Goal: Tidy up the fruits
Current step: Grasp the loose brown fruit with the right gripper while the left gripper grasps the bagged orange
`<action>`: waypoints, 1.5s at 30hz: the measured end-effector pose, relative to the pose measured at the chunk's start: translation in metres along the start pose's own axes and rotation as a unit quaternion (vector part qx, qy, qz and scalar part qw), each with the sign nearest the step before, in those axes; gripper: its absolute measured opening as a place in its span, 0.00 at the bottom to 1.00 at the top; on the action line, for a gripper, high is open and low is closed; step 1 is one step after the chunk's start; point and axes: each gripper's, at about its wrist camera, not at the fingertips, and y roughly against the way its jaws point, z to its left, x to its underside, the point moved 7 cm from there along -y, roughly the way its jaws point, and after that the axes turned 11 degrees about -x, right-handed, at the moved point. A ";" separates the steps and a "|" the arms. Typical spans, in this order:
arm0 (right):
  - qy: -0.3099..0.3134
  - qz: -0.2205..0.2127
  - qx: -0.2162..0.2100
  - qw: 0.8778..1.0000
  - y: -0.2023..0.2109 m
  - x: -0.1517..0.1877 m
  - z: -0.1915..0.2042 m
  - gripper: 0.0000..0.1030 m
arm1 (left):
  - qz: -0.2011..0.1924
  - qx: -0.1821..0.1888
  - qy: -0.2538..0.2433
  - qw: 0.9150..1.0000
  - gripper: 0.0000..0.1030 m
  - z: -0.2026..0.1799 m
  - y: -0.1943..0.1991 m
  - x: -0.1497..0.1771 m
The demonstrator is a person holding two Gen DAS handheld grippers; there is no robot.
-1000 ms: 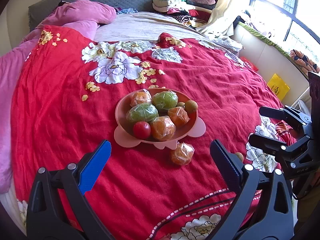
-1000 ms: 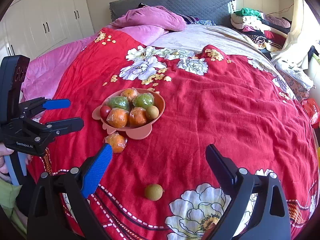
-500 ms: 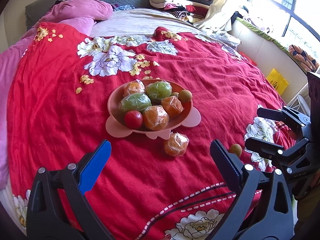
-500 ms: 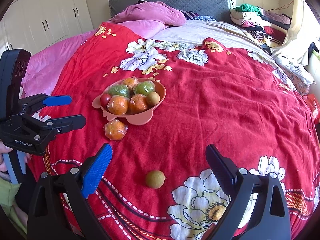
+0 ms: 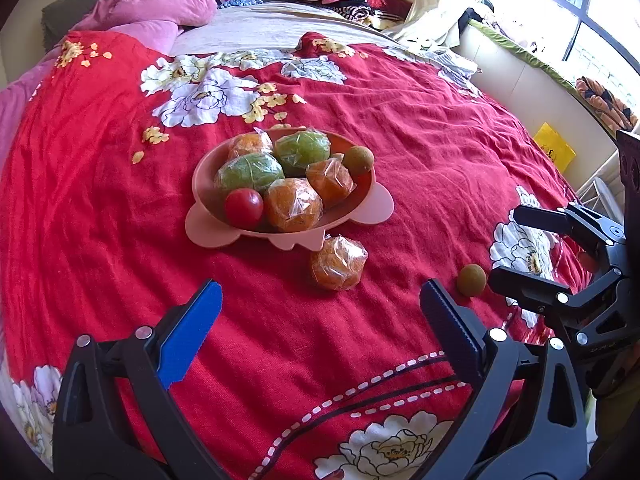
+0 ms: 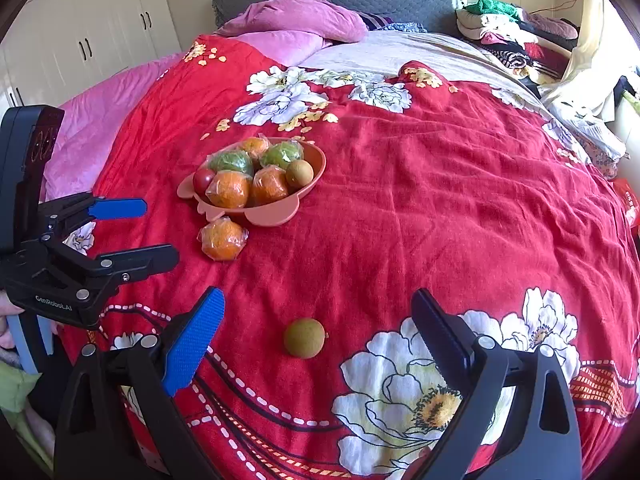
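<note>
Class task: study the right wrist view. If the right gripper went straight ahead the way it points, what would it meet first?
Probably the loose brown fruit on the red blanket, lying between the open right gripper fingers' line; depth is uncertain.

Bright daylight from window (image 5: 592, 12); bedspread (image 5: 420, 128) vivid, sharp; strong fisheye bending, dark vignette at corners.

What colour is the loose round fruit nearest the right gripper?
Brownish-green fruit; the right wrist view shows it best.
</note>
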 end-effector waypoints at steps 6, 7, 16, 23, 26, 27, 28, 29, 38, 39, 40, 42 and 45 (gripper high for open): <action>-0.004 0.010 -0.004 1.000 -0.006 0.011 -0.001 0.91 | 0.014 0.001 0.006 1.000 0.90 0.000 -0.011 0.005; -0.005 0.013 -0.004 1.000 -0.008 0.013 -0.002 0.91 | 0.017 0.003 0.009 1.000 0.90 0.000 -0.013 0.006; -0.006 0.034 -0.012 0.999 -0.024 0.027 -0.001 0.75 | 0.036 0.025 0.020 0.999 0.90 -0.005 -0.031 0.007; 0.008 0.049 -0.014 0.999 -0.035 0.031 0.001 0.39 | 0.040 0.036 0.022 0.998 0.78 -0.010 -0.041 0.004; 0.012 0.051 -0.015 0.998 -0.035 0.031 0.001 0.29 | 0.040 0.040 0.025 0.998 0.71 -0.010 -0.045 0.002; 0.010 0.051 -0.020 0.998 -0.034 0.031 0.001 0.26 | 0.041 0.042 0.027 0.998 0.68 -0.010 -0.046 0.001; 0.008 0.049 -0.023 0.998 -0.033 0.031 0.002 0.26 | 0.041 0.043 0.030 0.998 0.65 -0.010 -0.048 0.000; 0.007 0.049 -0.025 0.998 -0.033 0.031 0.001 0.26 | 0.041 0.043 0.031 0.998 0.65 -0.009 -0.049 -0.001; -0.006 0.041 -0.042 0.998 -0.027 0.028 -0.001 0.26 | 0.040 0.038 0.022 0.998 0.39 -0.015 -0.060 -0.004; -0.007 0.040 -0.043 0.998 -0.026 0.028 0.000 0.26 | 0.040 0.040 0.018 0.998 0.34 -0.017 -0.060 -0.003; -0.007 0.039 -0.045 0.998 -0.025 0.027 0.000 0.26 | 0.040 0.040 0.011 0.998 0.34 -0.019 -0.060 -0.003; -0.007 0.037 -0.047 0.998 -0.024 0.025 0.001 0.26 | 0.040 0.043 0.008 0.998 0.33 -0.018 -0.059 -0.003; -0.006 0.033 -0.052 0.998 -0.021 0.022 0.005 0.26 | 0.045 0.060 0.017 0.997 0.32 -0.014 -0.055 -0.001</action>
